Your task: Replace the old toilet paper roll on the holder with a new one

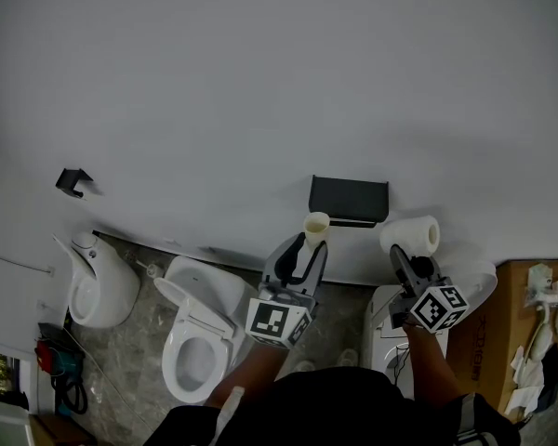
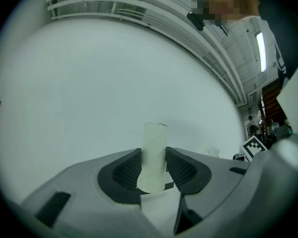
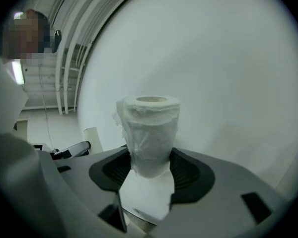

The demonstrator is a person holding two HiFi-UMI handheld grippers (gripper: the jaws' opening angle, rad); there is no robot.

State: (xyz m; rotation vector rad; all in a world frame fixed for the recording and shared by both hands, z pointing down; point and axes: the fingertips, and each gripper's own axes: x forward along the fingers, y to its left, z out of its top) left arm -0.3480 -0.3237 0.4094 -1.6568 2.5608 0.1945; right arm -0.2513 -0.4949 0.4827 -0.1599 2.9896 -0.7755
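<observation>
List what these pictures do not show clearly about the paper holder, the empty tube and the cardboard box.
- Holder, head view: what is under its black cover is too small and dark to tell.
- Cardboard tube, head view: its lower part is hidden by the left gripper.
- Cardboard box, head view: cut off by the right edge; the things on it are too small.

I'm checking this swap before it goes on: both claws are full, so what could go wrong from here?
The right claw pinches the new roll only at one end; the soft paper could squash or slip out. The left claw holds the empty tube by one end, with the open toilet below; a slip might drop it there.
</observation>
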